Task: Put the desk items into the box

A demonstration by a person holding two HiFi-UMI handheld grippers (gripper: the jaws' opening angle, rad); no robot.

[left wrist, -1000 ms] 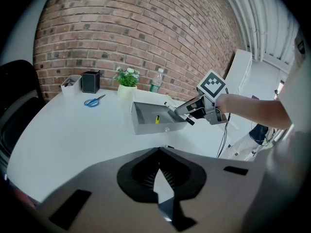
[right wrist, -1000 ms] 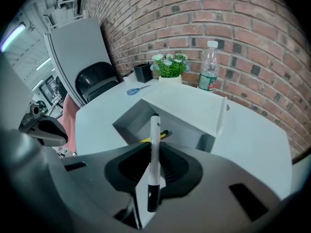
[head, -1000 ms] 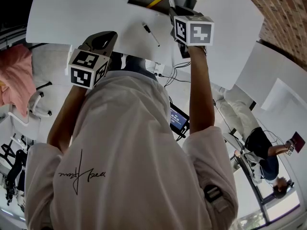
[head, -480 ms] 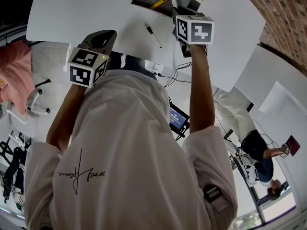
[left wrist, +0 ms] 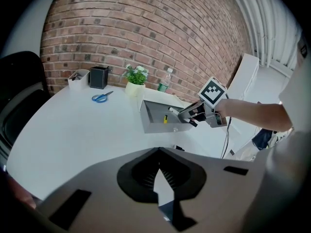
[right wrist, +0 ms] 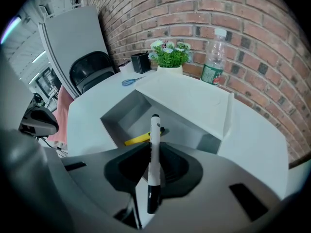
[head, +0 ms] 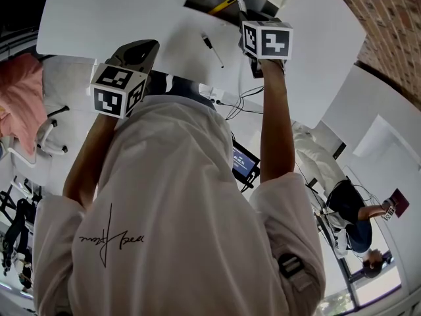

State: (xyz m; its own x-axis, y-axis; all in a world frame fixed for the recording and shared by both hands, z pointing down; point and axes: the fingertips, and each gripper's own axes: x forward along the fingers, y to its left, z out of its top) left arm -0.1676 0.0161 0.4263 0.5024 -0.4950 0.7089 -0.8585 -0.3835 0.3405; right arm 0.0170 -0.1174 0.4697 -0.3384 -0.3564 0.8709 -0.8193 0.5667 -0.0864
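- White marker (right wrist: 155, 135), black cap at its near end, is clamped between the jaws of the right claw (right wrist: 151, 165). It points down at the open grey box (right wrist: 124, 113).
- Its far end reaches over the box's near rim, but the marker is not yet inside. A yellow pen (right wrist: 141, 138) already lies on the box floor.
- To finish well, I would carry the claw further over the cavity and lower the tip close to the floor. Only then should the jaws part, so the marker cannot bounce over the rim or roll onto the table (left wrist: 73, 125).
- The left claw (left wrist: 158, 176) is clenched on nothing and held well apart from the box.
- A second marker (head: 212, 49) lies on the table just beside the box, likely the next pick.
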